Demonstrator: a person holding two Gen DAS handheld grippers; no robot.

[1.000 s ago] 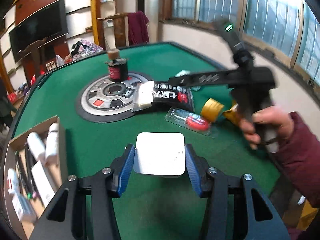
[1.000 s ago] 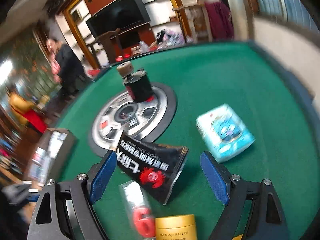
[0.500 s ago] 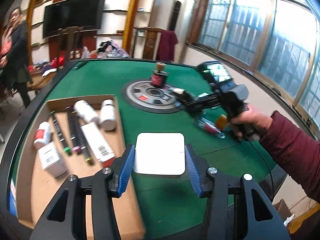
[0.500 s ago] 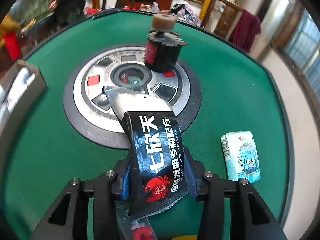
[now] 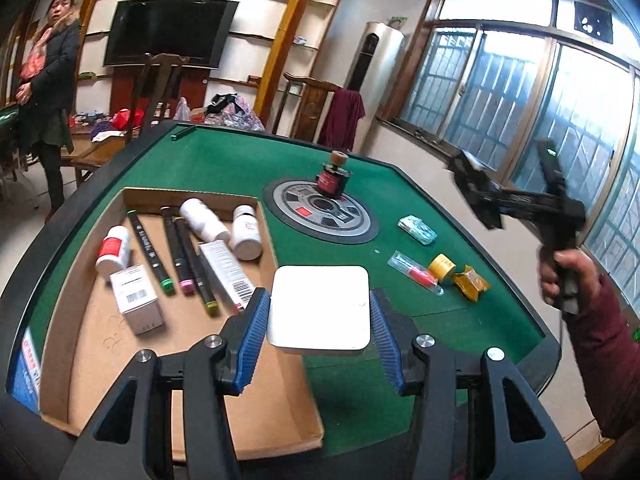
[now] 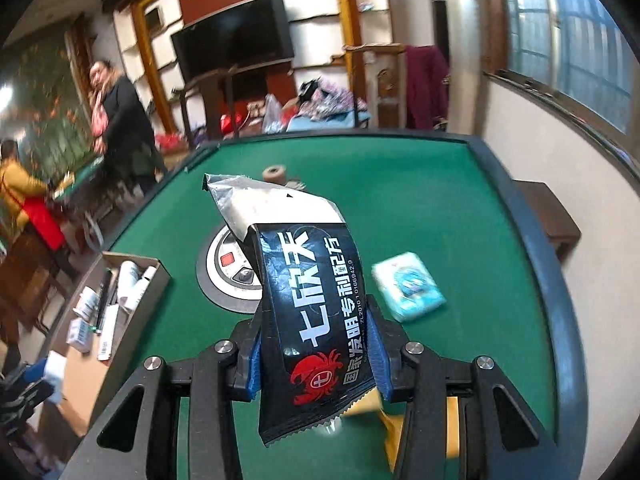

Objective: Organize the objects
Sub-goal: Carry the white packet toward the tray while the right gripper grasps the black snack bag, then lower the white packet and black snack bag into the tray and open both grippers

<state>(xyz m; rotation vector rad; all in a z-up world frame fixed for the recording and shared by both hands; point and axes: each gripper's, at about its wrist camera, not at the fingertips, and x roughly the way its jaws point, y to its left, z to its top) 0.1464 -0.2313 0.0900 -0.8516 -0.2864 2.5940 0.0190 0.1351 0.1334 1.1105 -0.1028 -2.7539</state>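
Left tongs [image 5: 318, 322] are pinching a flat white square box [image 5: 319, 306] at lower centre of the frame, hanging over the right edge of the cardboard tray [image 5: 100, 360] that holds markers [image 5: 150, 246] and white bottles [image 5: 204, 219]. Right tongs [image 6: 316, 354], having just been closing, are clamping a black snack sachet [image 6: 310, 308] lifted clear of the green worktop [image 6: 440, 208]. At right of the left view, a hand [image 5: 568, 276] in a maroon sleeve is gripping that tool's handle. A tissue pack [image 6: 408, 286] is lying on the worktop at right.

Green felt table [image 5: 224, 160], black sachet [image 6: 316, 320] (red crab print), white square box [image 5: 318, 308]
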